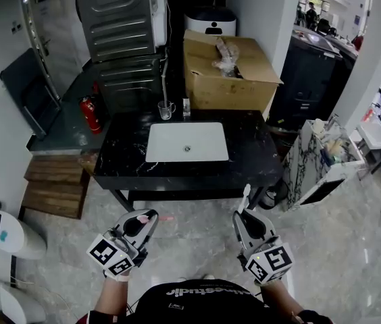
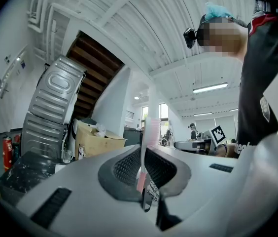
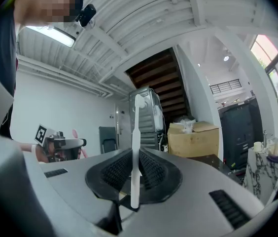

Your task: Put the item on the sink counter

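Both grippers hang low in front of the black marble sink counter, over the floor. My left gripper is shut on a pink toothbrush. In the left gripper view that toothbrush stands upright between the shut jaws. My right gripper is shut on a white toothbrush that points toward the counter. In the right gripper view the white toothbrush rises straight up from the closed jaws. A white basin sits in the middle of the counter.
A glass cup and a small bottle stand behind the basin. An open cardboard box rests at the counter's back right. A red fire extinguisher and wooden steps lie left; a cluttered marble stand is right.
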The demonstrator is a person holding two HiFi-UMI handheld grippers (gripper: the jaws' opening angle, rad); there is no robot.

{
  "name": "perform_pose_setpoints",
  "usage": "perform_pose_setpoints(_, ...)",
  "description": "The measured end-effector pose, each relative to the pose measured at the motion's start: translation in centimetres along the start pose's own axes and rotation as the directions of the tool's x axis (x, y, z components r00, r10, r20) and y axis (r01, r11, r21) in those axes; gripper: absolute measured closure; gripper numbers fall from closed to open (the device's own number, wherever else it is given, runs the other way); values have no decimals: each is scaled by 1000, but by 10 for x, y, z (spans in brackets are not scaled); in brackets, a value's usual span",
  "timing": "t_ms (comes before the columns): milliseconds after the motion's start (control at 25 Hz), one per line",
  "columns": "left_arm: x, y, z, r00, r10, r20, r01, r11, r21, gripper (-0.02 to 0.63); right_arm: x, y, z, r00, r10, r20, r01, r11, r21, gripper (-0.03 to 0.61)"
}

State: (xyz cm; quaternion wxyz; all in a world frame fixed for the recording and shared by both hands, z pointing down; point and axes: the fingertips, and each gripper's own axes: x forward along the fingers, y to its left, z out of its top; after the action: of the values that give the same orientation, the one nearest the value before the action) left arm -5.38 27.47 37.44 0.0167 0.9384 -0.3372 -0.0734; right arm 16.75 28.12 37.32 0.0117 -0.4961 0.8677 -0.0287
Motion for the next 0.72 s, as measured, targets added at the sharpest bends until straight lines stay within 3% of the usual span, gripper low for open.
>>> perform_pose_setpoints(360,8,-6,-1,1000,17,-2,-17,1000,3,581,-7,-13,-2,1000,-2,0,2,1000,15,509)
perform_pose_setpoints(720,21,-22,1,998,57,-5,-57,997,43,581,-16,-32,-5,999,47,10,-47,998,29,509)
